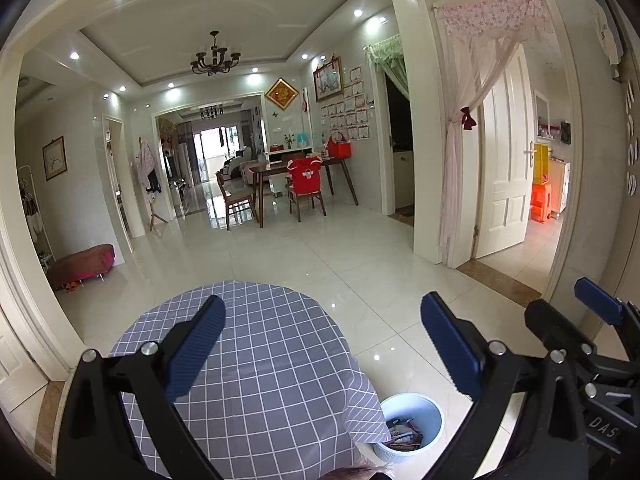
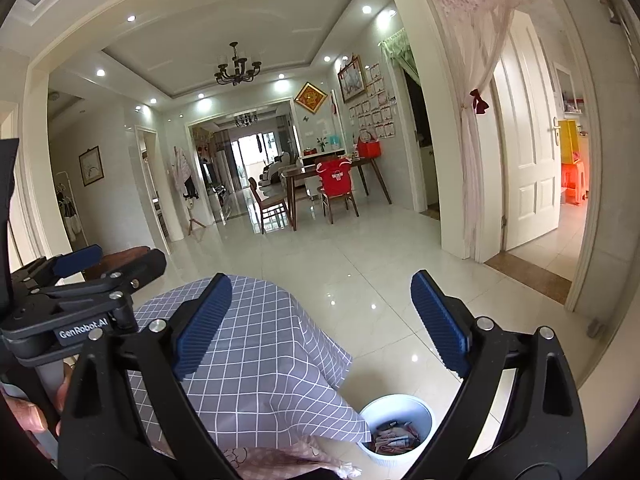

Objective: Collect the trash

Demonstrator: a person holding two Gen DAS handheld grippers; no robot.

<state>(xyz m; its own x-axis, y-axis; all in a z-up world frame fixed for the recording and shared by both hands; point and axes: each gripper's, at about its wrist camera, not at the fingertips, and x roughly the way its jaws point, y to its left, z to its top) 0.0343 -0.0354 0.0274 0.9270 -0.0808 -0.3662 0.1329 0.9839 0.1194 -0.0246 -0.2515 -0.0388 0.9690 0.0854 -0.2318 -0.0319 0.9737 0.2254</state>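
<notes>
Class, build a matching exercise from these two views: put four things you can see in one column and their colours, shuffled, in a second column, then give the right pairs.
Things:
1. tablecloth
2. waste bin
3. chair cover
4. stool

Colours:
A. white
B. orange
C. grey with white checks
D. red

Pairs: 1-C, 2-A, 3-D, 4-B

Left tool (image 1: 322, 344), right tool (image 2: 322, 322): black frames, ribbed blue pads, silver screws.
</notes>
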